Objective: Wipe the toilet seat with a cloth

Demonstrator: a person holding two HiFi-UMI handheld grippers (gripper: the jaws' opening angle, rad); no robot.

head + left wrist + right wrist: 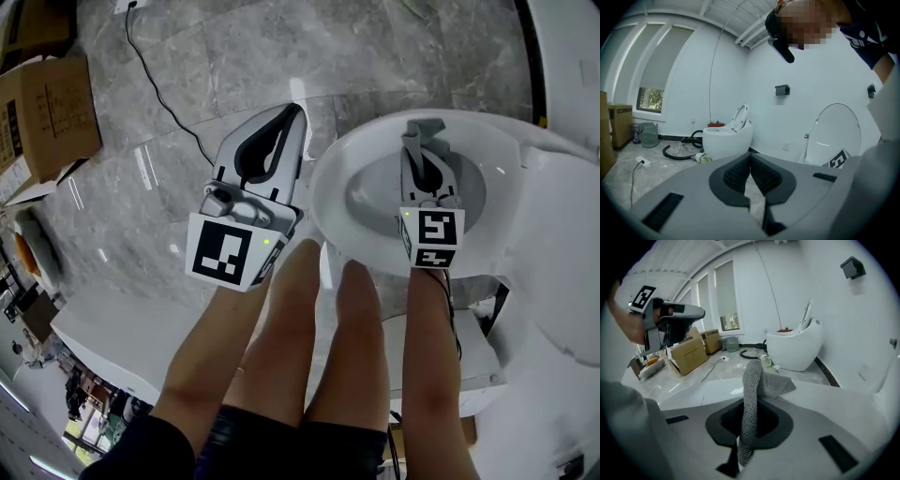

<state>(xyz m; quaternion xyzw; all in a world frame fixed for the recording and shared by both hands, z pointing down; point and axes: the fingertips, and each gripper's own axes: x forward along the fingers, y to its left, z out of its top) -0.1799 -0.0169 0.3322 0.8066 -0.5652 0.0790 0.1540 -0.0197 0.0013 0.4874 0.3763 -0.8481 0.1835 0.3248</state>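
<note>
Cloth (751, 394), a grey knit thing, is pinched in the right tongs (421, 133), with the jaws clamped on its lower end. Its long axis runs straight up out of the jaws. Then the top folds over and flops off to the right, out towards the seat (330, 192) rim. Can't tell if that floppy end actually touches the rim. Those tongs sit over the bowl (370, 194), roughly mid-seat, pointing away from the person, with the right forearm (427, 375) stretched out straight behind them.

Left tongs (292, 114) are squeezed together with nothing in them. They hover just off the seat's left edge, over the grey floor (187, 56), pointing the same way. Left forearm (211, 366) is out straight too, so both arms run roughly parallel with the person's bare legs (361, 347) between them. There's a cardboard box (39, 112) and a black cable (159, 94) on the floor, well off to the left.
</note>
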